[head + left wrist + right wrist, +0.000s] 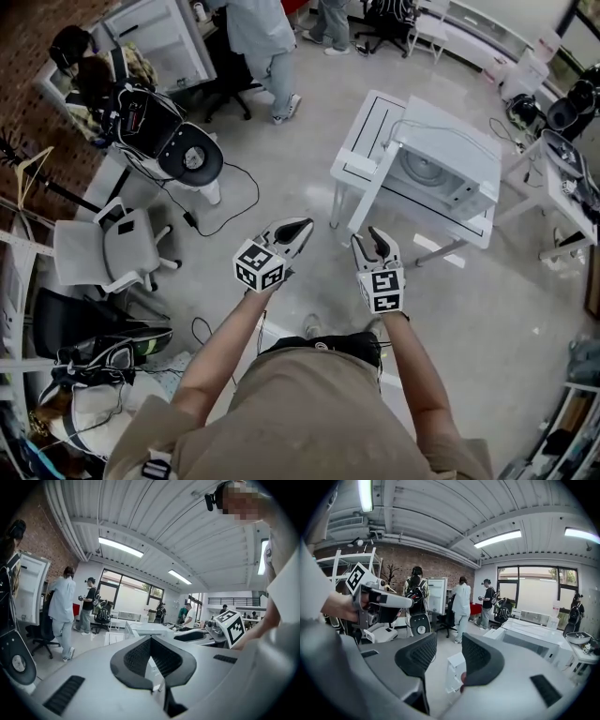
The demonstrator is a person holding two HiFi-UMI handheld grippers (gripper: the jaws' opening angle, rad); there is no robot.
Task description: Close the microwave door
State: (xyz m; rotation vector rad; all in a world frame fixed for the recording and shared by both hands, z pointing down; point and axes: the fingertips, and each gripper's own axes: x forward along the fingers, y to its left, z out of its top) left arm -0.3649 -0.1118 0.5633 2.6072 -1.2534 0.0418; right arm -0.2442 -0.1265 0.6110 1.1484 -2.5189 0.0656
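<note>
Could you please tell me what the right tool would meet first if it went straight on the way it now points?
Probably the open microwave door, ahead of the right tool; depth is unclear.

Room: open workshop, hard floor, ribbed white ceiling.
We note a grey concrete floor (281, 150) beneath the left gripper (292, 230) and right gripper (375, 242). A white office chair (112, 248) stands left of the left gripper. Ahead of the right gripper are a brick wall (422, 566), windows (534, 585) and ceiling strip lights (497, 538).

Tan short-sleeved shirt (309, 412)
</note>
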